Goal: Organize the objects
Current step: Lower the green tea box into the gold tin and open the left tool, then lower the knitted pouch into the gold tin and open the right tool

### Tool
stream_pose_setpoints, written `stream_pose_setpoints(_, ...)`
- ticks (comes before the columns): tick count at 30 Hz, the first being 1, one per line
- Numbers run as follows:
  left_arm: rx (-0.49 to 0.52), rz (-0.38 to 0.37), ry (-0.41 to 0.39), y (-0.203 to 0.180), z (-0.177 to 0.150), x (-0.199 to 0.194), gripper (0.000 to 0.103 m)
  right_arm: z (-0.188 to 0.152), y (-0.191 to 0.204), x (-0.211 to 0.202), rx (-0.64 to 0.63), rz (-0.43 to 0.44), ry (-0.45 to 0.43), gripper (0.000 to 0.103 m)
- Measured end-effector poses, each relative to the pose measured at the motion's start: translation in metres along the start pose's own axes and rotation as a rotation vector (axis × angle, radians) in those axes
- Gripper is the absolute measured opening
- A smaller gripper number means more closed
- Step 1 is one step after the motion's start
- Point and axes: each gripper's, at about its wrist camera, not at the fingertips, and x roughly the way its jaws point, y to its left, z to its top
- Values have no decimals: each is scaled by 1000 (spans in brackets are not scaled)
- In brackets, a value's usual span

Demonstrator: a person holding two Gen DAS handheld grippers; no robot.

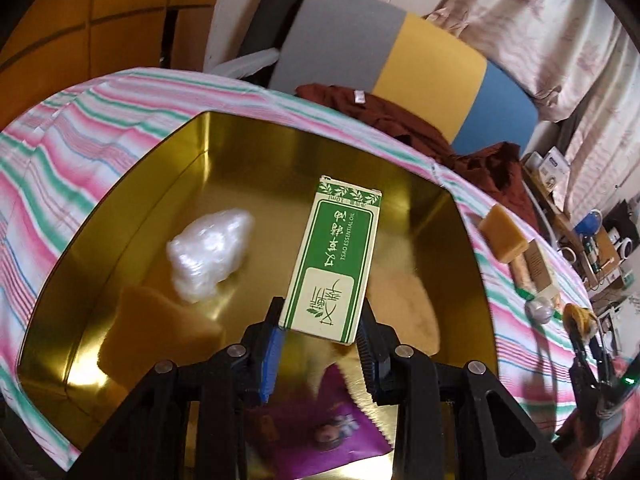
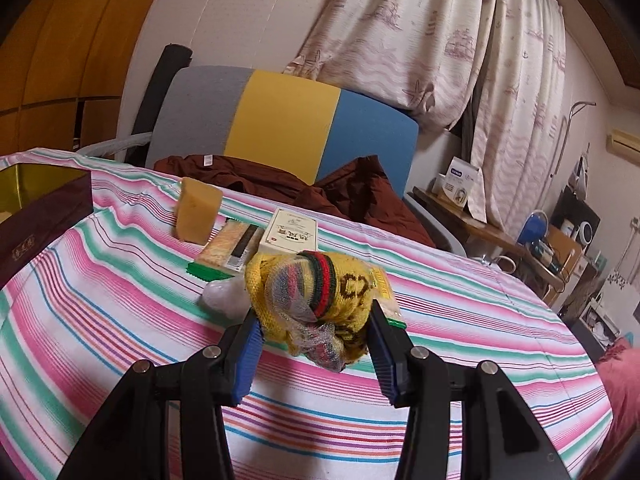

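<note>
Green-and-white box (image 1: 334, 258), one, clamped by its near end in the left tongs (image 1: 320, 344), jaws nearly closed on it, held tilted over the gold tin (image 1: 120, 200). Inside that tin: one white crinkled wrapped lump (image 1: 208, 254), one yellow sponge block (image 1: 156, 332), one purple packet (image 1: 320, 420) at the near edge, plus a pale blurred patch beside the box, too smeared to name. Yellow knitted bundle (image 2: 320, 300) in netting, one, gripped in the right tongs (image 2: 316, 336), jaws partly open and pressed against both its sides, lifted just above the cloth.

Underneath, a surface covered with a cloth (image 2: 120, 300) striped pink, green, white and blue. Maroon outer wall of the tin at the far left in the right view.

Beyond the bundle, lying close together on the cloth: one yellow block (image 2: 198, 212) standing on end, one cream box (image 2: 290, 232), one flat cracker packet (image 2: 228, 246) with a green edge, one pale wrapped lump (image 2: 226, 298) just beside the bundle.

Farther back: dark red garment (image 2: 280, 188) heaped at the far edge, chair back (image 2: 280, 128) in grey, yellow and blue, patterned curtains (image 2: 460, 40), wooden wardrobe (image 2: 60, 48) to the left, cluttered side shelf (image 2: 540, 240) to the right.
</note>
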Motion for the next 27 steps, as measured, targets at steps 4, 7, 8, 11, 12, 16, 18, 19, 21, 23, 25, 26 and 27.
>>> stream_pose_setpoints(4, -12, 21, 19, 9, -7, 0, 42, 1, 0, -9, 19, 10, -5, 49)
stream_pose_setpoints(7, -47, 12, 14, 16, -11, -2, 72, 5, 3, -18, 35, 37, -18, 49)
stream_pose_setpoints(8, -54, 12, 7, 18, -13, -4, 74, 7, 5, -21, 38, 47, -24, 49)
stream_pose_setpoints(11, -42, 9, -6, 19, -18, -7, 74, 12, 14, -29, 64, 97, -33, 49)
stream_pose_setpoints(12, -38, 5, -12, 19, -19, -8, 73, 15, 18, -31, 88, 125, -32, 49)
stream_pose_setpoints(16, -52, 3, -47, 19, -19, -16, 84, 23, 36, -38, 167, 253, -8, 49)
stream_pose_setpoints(18, -73, 8, -67, 21, -17, -21, 91, 27, 52, -46, 172, 329, -5, 49)
stream_pose_setpoints(19, -89, 5, -82, 22, -16, -25, 92, 31, 62, -51, 161, 370, -9, 49)
stream_pose_setpoints(21, -109, -6, -104, 27, -14, -32, 93, 39, 83, -64, 122, 446, -29, 49)
stream_pose_setpoints(23, -132, -16, -122, 30, -11, -38, 96, 45, 100, -75, 89, 508, -49, 49)
stream_pose_setpoints(25, -142, -22, -131, 32, -7, -42, 98, 53, 117, -85, 48, 567, -62, 49)
stream_pose_setpoints(26, -145, -24, -137, 33, -4, -44, 98, 56, 126, -89, 29, 590, -62, 49)
stream_pose_setpoints(27, -145, -22, -142, 33, -3, -45, 98, 59, 136, -93, 7, 614, -58, 49)
